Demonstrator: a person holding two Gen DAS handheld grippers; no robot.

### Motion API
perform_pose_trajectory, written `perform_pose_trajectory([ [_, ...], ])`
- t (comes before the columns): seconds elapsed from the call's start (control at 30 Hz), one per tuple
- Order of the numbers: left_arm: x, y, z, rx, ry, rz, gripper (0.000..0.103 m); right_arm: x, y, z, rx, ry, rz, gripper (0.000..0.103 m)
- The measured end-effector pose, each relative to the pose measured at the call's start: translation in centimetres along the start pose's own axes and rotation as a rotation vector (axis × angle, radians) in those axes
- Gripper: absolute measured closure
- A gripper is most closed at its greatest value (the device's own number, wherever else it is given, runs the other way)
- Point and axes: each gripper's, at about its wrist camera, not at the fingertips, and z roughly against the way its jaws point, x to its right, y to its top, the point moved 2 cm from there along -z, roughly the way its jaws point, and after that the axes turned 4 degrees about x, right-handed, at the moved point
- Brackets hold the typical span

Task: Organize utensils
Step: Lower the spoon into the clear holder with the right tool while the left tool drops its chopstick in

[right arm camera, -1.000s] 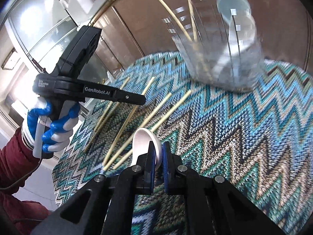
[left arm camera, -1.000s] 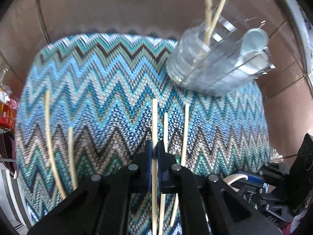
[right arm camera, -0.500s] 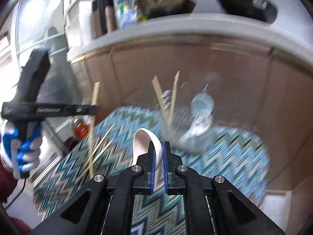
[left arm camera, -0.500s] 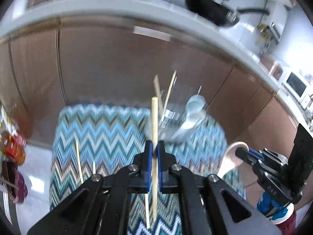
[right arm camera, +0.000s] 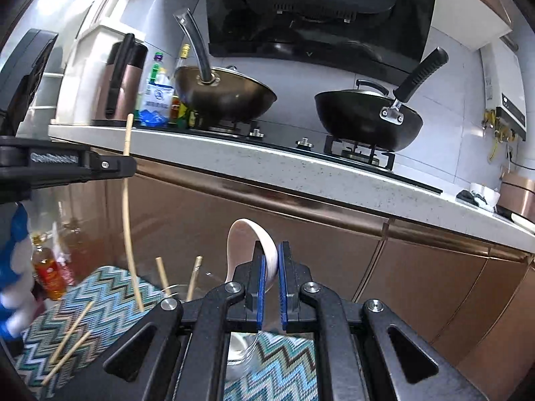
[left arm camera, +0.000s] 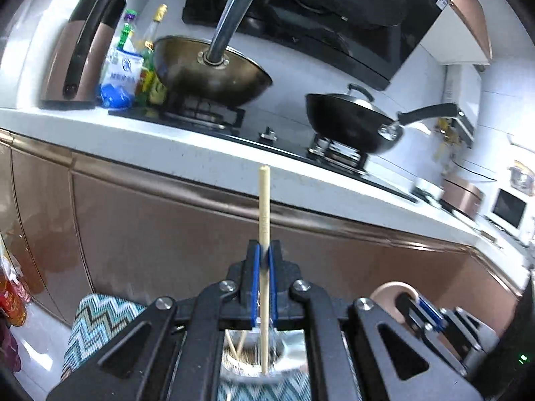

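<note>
**Both grippers loaded above the holder**

A chopstick (left arm camera: pixel 264 220) is clamped upright in the closed left gripper (left arm camera: pixel 264 250), its lower end inside the clear holder (left arm camera: pixel 249 357). A spoon (right arm camera: pixel 249 250) is pinched by the nearly closed right gripper (right arm camera: pixel 270 260).

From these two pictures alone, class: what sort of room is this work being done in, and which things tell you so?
A home kitchen, most likely. A brass-coloured wok and a black lidded pan sit on a gas hob set in a white countertop, with a dark range hood above and a kettle at the side.
</note>
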Motion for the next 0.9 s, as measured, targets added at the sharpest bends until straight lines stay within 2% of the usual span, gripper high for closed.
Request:
perform_pose_trajectory([
  [0.1,0.1,-1.0,-2.6,0.013,0.029,-0.006,0.098,-0.1,-0.8,-1.6,0.017,-0.030,0.024,0.096],
  [0.23,-0.6,-3.0,-5.3,-0.007,0.042,0.001,0.098,-0.7,-2.3,-3.6,0.023,-0.023,0.029,0.096],
  [0.33,-1.1,-4.9,-6.6,-0.007,0.063,-0.013,0.098,-1.6,-4.3,-4.9,0.009,-0.029,0.064,0.096],
  [0.47,-1.9,-7.5,-7.7,-0.049,0.049,-0.023,0.098,-2.5,-7.0,-6.1,-0.049,0.019,0.048,0.093],
  [0.57,-2.2,-8.0,-7.3,-0.057,0.039,-0.020,0.097,-2.5,-7.5,-5.5,-0.048,0.026,0.035,0.074],
  [0.6,-2.3,-7.9,-7.0,-0.057,0.033,-0.015,0.097,-2.3,-7.3,-5.0,-0.042,0.025,0.026,0.071],
  [0.67,-2.5,-7.4,-6.0,-0.047,0.028,-0.015,0.093,-2.0,-6.7,-4.2,-0.031,0.025,0.012,0.071],
  [0.73,-2.6,-6.7,-5.0,-0.040,0.022,-0.015,0.085,-1.7,-5.9,-3.3,-0.023,0.015,0.009,0.070],
  [0.9,-3.4,-5.1,-0.6,-0.018,0.026,-0.035,0.079,-1.4,-4.9,-0.1,-0.017,0.019,0.008,0.070],
])
